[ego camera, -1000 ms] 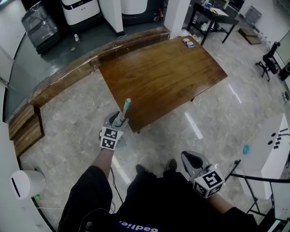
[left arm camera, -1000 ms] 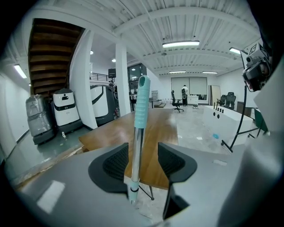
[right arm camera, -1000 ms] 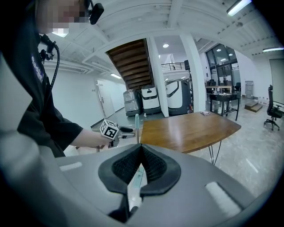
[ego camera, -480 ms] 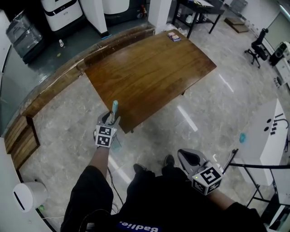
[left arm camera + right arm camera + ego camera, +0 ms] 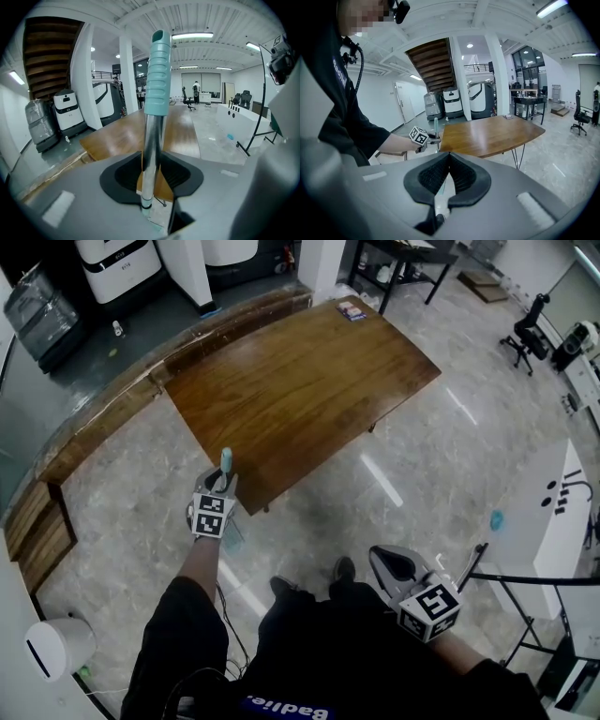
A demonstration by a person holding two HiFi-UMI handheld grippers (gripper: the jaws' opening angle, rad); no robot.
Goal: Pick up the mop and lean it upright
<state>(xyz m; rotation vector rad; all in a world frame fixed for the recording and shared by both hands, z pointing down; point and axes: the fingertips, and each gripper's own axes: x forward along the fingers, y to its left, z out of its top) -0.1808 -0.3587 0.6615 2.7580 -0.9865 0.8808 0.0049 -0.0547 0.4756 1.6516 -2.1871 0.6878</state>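
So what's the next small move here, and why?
Probably tilt the mop handle onto the edge of the table. The jaws of the left gripper have just been closing with the handle between them, and it stands upright beside the near corner.

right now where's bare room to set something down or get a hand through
Free: nearly the whole wooden table top, bar a small item at its far corner; also the floor between table and white counter. Crowded: the table's near corner by the mop handle, and the machines behind.
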